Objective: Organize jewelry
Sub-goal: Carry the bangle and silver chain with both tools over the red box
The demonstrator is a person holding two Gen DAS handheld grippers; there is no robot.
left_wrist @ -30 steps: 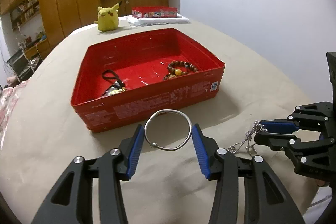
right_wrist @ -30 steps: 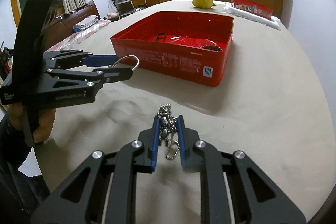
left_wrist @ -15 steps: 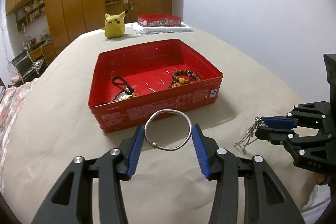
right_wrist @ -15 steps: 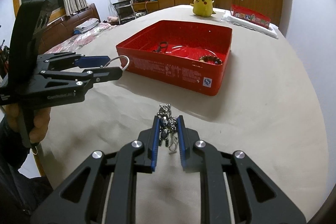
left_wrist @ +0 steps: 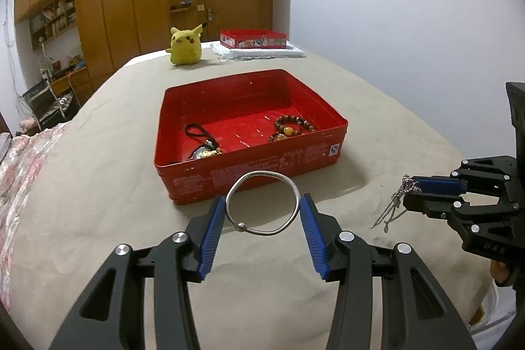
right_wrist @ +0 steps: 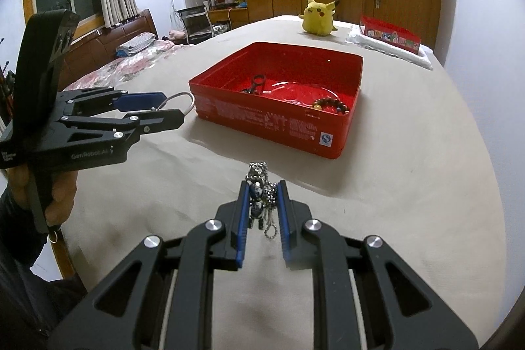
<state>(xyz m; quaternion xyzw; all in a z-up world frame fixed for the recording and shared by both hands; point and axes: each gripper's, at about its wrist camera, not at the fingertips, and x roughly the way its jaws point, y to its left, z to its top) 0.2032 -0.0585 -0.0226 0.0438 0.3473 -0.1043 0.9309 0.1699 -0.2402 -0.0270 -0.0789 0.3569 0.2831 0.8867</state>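
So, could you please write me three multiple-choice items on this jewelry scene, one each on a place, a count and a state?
1. Where is the beaded bracelet?
A. inside the red tin
B. on the cloth beside the tin
C. in the right tongs

2. How many jewelry pieces lie in the red tin?
A. none
B. two
C. five

3. What are the left tongs doing?
A. hanging open and empty
B. gripping a silver bangle
C. gripping the plush toy

Answers:
1 A, the beads lie on the tin's floor.
2 B, the bracelet and a black-corded pendant.
3 B, the silver bangle sits clamped between the blue pads; the right tongs hold a ball chain.
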